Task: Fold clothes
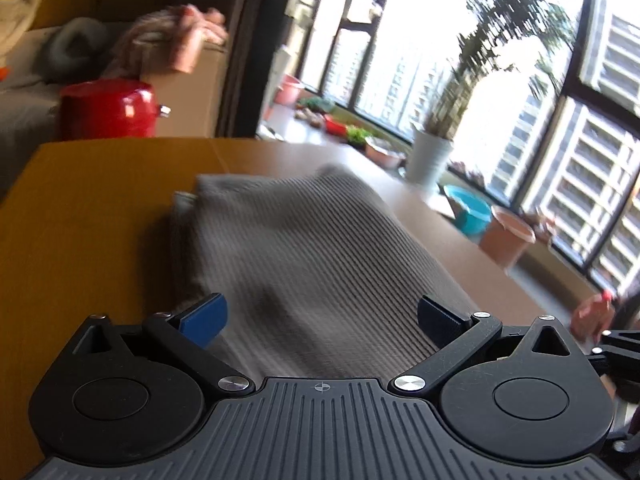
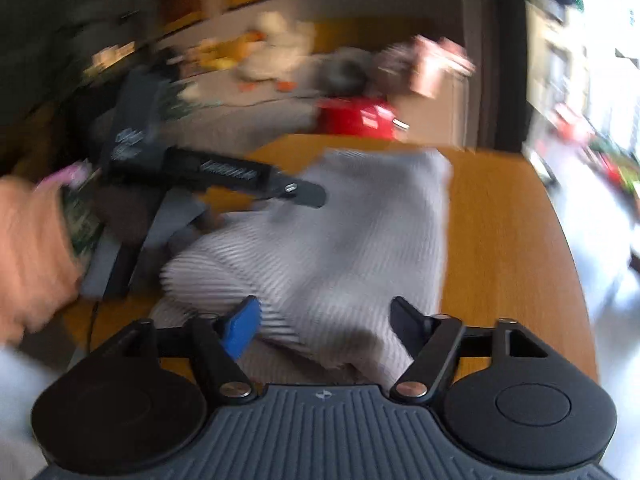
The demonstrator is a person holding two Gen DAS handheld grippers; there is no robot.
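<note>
Motion blur smeared the right wrist view: objects behind the table (image 2: pixel 500 208) were unidentifiable. The grey ribbed garment (image 2: pixel 340 240) had its near edge hidden behind the gripper body.

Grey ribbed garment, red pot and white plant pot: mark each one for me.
Grey ribbed garment (image 1: pixel 304 240): left wrist view, middle of the cloth.
Red pot (image 1: pixel 108 110): left wrist view, front of its body.
White plant pot (image 1: pixel 428 156): left wrist view, its side wall.
</note>
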